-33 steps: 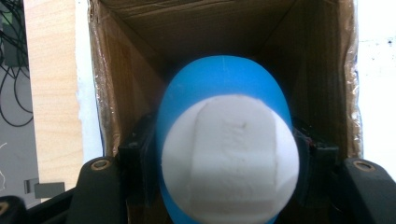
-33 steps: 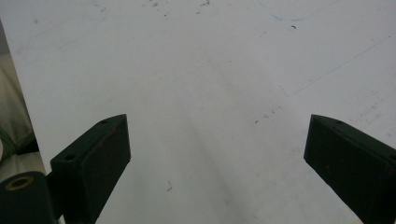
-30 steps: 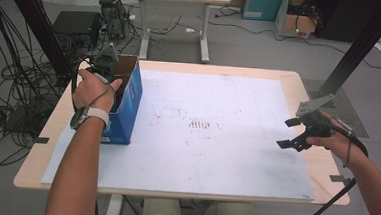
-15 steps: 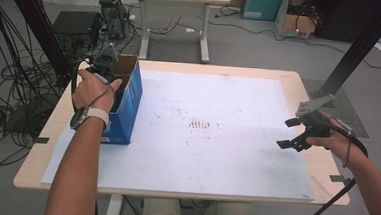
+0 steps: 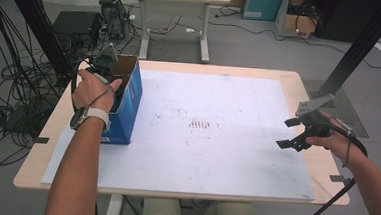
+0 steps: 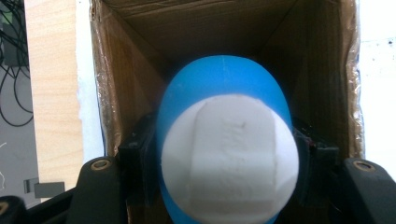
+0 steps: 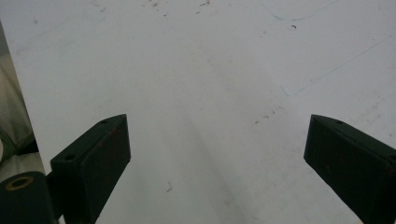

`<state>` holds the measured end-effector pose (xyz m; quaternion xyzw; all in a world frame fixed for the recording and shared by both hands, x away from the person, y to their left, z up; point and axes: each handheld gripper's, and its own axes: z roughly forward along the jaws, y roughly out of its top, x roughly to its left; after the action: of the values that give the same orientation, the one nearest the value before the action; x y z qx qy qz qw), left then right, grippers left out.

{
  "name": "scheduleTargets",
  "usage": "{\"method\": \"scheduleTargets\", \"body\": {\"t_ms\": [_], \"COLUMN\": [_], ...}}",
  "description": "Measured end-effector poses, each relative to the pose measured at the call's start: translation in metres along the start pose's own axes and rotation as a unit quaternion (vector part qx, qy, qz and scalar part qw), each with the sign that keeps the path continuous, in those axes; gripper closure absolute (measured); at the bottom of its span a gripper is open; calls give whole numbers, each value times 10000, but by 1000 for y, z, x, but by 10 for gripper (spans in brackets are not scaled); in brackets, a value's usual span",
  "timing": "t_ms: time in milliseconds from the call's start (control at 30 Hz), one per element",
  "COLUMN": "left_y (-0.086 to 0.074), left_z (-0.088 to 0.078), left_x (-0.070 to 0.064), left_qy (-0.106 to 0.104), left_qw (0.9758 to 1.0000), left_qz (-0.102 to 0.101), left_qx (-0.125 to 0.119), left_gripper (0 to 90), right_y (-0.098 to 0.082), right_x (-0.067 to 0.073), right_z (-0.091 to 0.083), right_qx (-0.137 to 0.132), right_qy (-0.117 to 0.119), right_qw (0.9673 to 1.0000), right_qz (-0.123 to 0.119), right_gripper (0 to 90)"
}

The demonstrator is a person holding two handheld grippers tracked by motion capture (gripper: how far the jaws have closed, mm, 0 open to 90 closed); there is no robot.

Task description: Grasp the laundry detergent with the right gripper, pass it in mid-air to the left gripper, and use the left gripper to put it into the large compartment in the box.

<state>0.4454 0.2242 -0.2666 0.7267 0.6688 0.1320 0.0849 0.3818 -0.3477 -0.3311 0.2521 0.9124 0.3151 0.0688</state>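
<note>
Hemming blue-white object (image 6: 224, 140): cardboard box (image 6: 140, 56) walls.

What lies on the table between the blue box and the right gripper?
Nothing: in the high view, a bare stretch of white sheet separates the blue box from the right gripper.

Left gripper (image 5: 111, 77) dips into the cardboard box (image 5: 129, 101), and from the high view its tips are hidden behind the hand and the box wall. In the left gripper view the blue-and-white object (image 6: 226, 149) sits blurred, bottom cut off by the edge, covering the box floor.
</note>
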Motion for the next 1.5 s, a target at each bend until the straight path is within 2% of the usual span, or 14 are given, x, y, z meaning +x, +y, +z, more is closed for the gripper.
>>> {"method": "scheduleTargets", "body": {"t_ms": [800,867,967,1333,1400,1433,1500], "left_y": [0,0,-1,-1,-1,-1,-1], "left_z": [-1,-1,-1,-1,-1,-1,-1], "left_x": [2,2,2,2,2,2,2], "left_qy": [-54,-54,-48,-47,-46,-49,-45], "left_qw": [10000,9999,10000,10000,10000,10000,10000], "left_qz": [57,60,47,49,50,51,47], "left_qx": [51,59,48,43,39,36,33], "left_gripper": [374,374,373,373,373,374,373], "right_y": [-1,-1,-1,-1,0,-1,-1], "right_x": [0,-2,0,0,-3,-2,-2], "right_z": [1,3,1,0,0,2,2], "right_qx": [2,-105,-5,-16,5,-115,-104], "right_qy": [11,26,3,-4,13,17,18], "right_qw": [10000,9998,10000,10000,9998,9998,9998], "right_qz": [8,-162,17,13,-219,-163,-154], "right_gripper": [73,72,73,72,72,72,72]}}
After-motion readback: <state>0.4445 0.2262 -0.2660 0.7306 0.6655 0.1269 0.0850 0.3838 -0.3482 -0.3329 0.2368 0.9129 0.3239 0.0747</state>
